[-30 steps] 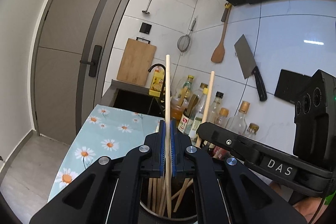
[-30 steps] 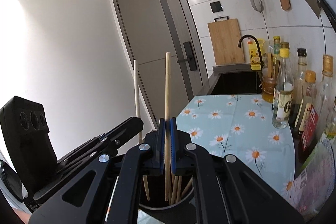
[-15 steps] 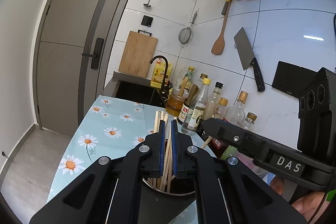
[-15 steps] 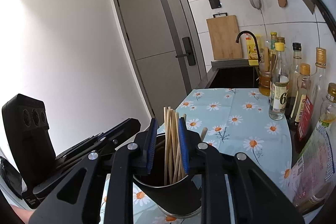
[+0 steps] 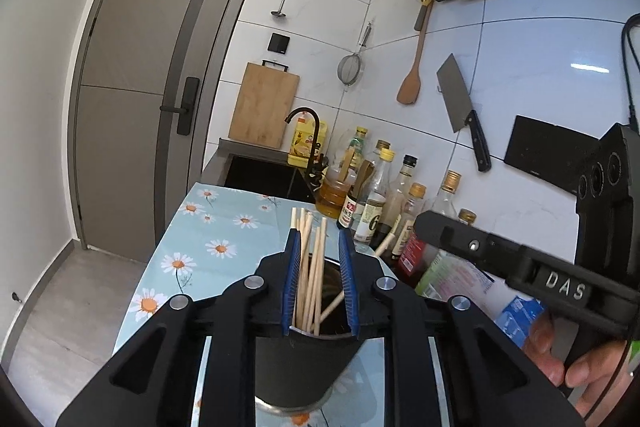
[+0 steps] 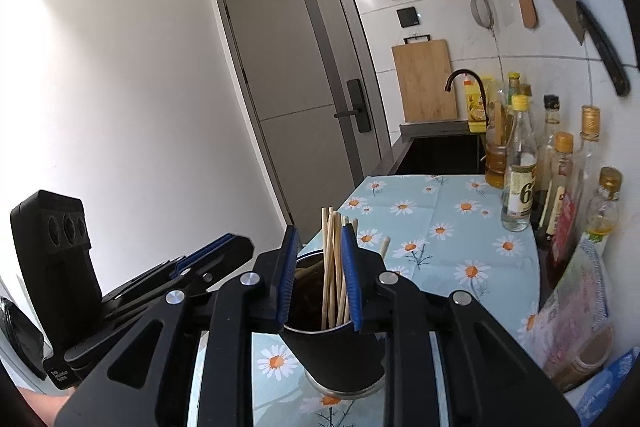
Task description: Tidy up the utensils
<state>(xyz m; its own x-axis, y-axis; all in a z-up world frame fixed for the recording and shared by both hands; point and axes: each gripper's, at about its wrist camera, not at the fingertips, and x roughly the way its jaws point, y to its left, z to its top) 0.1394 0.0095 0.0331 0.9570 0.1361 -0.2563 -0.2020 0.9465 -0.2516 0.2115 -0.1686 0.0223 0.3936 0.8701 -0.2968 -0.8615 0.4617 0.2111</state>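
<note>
A black utensil holder (image 5: 304,367) stands on the daisy-print counter, full of wooden chopsticks (image 5: 310,267). It also shows in the right wrist view (image 6: 334,355) with the chopsticks (image 6: 334,267) upright inside. My left gripper (image 5: 319,283) is open just above the holder's rim, its blue pads on either side of the chopsticks without touching them. My right gripper (image 6: 319,279) is open in the same way over the holder. Each gripper shows in the other's view: the right gripper (image 5: 520,267) and the left gripper (image 6: 192,267).
Bottles of oil and sauce (image 5: 384,195) line the tiled wall on the right. A sink with a black tap (image 5: 304,131), a cutting board (image 5: 264,107), a cleaver (image 5: 460,107) and a wooden spatula (image 5: 412,83) are behind. The counter's edge (image 5: 160,247) drops to the floor on the left.
Both grippers have opened and let go of their chopsticks, which dropped into the holder among the others. Both grippers have drawn back slightly from the holder.
</note>
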